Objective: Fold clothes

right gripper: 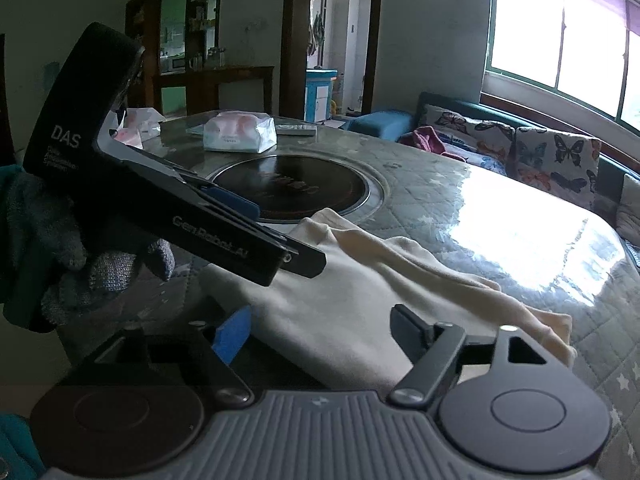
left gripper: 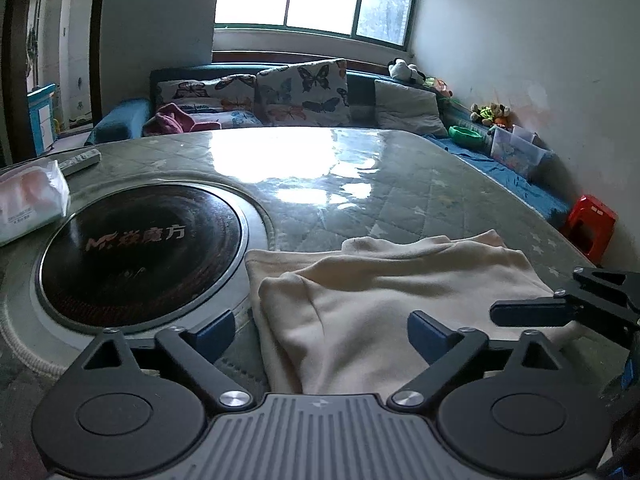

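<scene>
A cream garment (left gripper: 380, 300) lies folded on the quilted table near its front edge, with a loose flap running off to the right (right gripper: 520, 312). My left gripper (left gripper: 320, 332) is open and low over the garment's left part; the cloth lies between its blue-padded fingers and they do not pinch it. My right gripper (right gripper: 322, 332) is open too, straddling the garment's near edge without gripping it. One of the right gripper's fingers (left gripper: 528, 313) shows at the right of the left wrist view. A gloved hand (right gripper: 80, 256) holds the left gripper's body.
A round black hotplate (left gripper: 140, 248) is set into the table (left gripper: 360, 168) just left of the garment. A tissue pack (left gripper: 28, 200) and a remote (left gripper: 80, 160) lie at the far left. A sofa with butterfly cushions (left gripper: 300, 92) lines the back; a red stool (left gripper: 590, 224) stands at the right.
</scene>
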The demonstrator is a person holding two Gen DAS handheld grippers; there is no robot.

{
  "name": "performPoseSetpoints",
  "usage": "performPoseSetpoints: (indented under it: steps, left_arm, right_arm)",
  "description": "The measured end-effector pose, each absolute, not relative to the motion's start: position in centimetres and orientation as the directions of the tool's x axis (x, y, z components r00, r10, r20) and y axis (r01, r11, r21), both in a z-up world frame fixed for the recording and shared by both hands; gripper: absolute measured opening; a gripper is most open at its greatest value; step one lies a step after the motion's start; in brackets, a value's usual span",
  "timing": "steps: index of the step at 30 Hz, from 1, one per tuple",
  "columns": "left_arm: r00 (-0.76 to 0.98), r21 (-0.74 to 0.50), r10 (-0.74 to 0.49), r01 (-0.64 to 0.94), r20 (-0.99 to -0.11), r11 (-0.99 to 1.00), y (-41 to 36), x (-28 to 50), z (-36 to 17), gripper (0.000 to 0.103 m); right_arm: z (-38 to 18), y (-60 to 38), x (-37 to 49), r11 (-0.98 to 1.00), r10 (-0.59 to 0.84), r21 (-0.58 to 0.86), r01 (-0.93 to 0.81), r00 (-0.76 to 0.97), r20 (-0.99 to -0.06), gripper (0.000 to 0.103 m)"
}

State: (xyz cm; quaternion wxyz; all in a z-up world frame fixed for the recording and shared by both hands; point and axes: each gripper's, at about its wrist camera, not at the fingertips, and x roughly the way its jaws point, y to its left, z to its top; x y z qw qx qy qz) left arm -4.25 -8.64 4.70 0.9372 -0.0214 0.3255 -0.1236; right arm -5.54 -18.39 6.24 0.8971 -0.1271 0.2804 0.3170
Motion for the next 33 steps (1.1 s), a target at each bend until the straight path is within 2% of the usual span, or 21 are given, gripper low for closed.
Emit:
performPoseSetpoints:
  steps: [5,11,18,23,33]
  left_arm:
    - [0.775,-0.121,-0.227,0.193,-0.590,0.974,-8.3,-5.6,5.1,0.103]
    - [0.801,-0.124,-0.204,0.162,-0.563,0.979,-7.6,-7.7,5.7,0.103]
    - [0.827,-0.142,-0.179,0.121,-0.533,0.982,-6.5,-9.7,6.3,0.103]
    - [0.836,-0.148,-0.160,0.096,-0.525,0.984,-5.8,-10.8,6.5,0.103]
    - [0.824,-0.175,-0.151,0.065,-0.546,0.982,-5.1,-10.8,5.3,0.103]
  right_arm:
    - [6.6,-18.7,-6.9,0.772,0.492,-0.068,-0.632,0.661,-0.567,0.091]
    - [6.7,-19.0,-8.9,0.778,0.482,-0.098,-0.621,0.690,-0.540,0.103]
    - [7.1,-18.6,-10.3,0.767,0.483,-0.135,-0.628,0.703,-0.522,0.103]
    - [6.9,-18.2,-10.6,0.754,0.517,-0.108,-0.648,0.686,-0.512,0.103]
    - [5.6,-20.7,-9.1,0.825,0.432,-0.085,-0.558,0.722,-0.541,0.103]
